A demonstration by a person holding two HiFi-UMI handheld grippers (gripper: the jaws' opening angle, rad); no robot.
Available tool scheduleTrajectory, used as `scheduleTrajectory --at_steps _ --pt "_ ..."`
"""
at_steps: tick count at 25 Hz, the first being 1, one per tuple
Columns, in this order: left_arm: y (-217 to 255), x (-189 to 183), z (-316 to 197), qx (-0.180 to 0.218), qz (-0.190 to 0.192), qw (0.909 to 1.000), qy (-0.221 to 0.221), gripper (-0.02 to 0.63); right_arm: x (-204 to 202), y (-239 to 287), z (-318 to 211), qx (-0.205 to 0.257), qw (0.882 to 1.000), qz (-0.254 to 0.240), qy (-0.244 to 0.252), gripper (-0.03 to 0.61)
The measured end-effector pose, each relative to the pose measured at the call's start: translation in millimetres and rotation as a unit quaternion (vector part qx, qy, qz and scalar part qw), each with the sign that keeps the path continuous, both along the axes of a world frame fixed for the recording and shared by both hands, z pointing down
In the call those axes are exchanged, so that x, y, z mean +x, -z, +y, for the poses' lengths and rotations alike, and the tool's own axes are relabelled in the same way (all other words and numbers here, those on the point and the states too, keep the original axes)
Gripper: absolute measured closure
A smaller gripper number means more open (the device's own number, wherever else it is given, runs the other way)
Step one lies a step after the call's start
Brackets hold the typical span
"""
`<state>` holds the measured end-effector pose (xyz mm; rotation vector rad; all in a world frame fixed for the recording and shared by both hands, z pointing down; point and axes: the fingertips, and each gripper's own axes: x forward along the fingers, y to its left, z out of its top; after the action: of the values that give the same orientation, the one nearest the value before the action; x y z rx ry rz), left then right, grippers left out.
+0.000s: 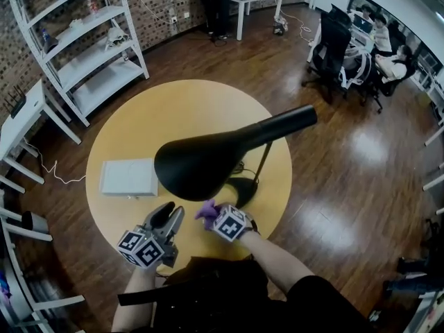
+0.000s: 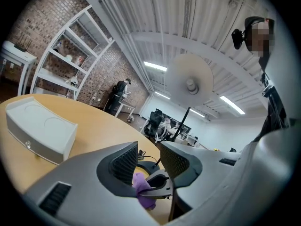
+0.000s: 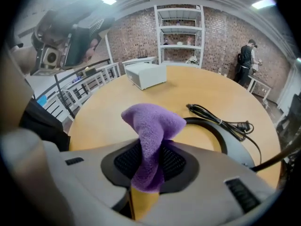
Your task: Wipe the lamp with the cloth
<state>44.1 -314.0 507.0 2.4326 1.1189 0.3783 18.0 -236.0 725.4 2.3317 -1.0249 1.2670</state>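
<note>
The right gripper (image 1: 214, 217) is clamping the purple cloth (image 3: 153, 126) between its jaws. The pads are pressing on the middle of the fold, so a loose tuft is sticking out ahead of the tips, and that free end looks like the part meant to do the rubbing. The gripper is hanging low over the table (image 1: 132, 127), close to the near edge of the lamp (image 1: 208, 161) head and beside its base (image 3: 214, 132). As far as the views are showing, the cloth is not yet touching the lamp. The left gripper (image 1: 168, 215) is hovering just beside it, jaws standing partly apart with nothing between them. It is probably there to steady the lamp once the wiping is starting. The cord (image 3: 221, 116) is trailing across the table past the base, something the cloth hand is likely needing to steer clear of. As for containers, the white box (image 1: 128, 177) is sitting closed on the table left of the lamp, its contents hidden. The shelf (image 1: 83, 47) by the brick wall is carrying a few small items too tiny to name.
</note>
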Motion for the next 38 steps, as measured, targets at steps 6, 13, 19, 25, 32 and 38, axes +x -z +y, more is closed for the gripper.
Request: scheduleTrajectory --at_steps 6,13,19,25,32,38 --pt "5 -9 -18 0.007 0.003 0.9993 0.037 0.472 42 1 3 0.089 0.990 -0.001 -0.106 0.477" --pt "6 -7 -37 0.012 0.006 0.9982 0.058 0.472 86 4 30 0.086 0.977 0.026 -0.194 0.477" --pt "5 0 -32 0.011 0.004 0.9995 0.030 0.472 95 25 35 -0.107 0.980 0.150 -0.077 0.479" --pt "8 3 -20 0.013 0.011 0.9999 -0.001 0.472 96 14 88 -0.204 0.962 0.166 -0.071 0.479" --pt "9 2 -17 0.006 0.012 0.9997 -0.022 0.472 90 28 119 -0.237 0.945 0.174 -0.142 0.479" --pt "3 0 -8 -0.007 0.007 0.9995 -0.029 0.472 62 13 156 -0.117 0.945 0.122 -0.281 0.479"
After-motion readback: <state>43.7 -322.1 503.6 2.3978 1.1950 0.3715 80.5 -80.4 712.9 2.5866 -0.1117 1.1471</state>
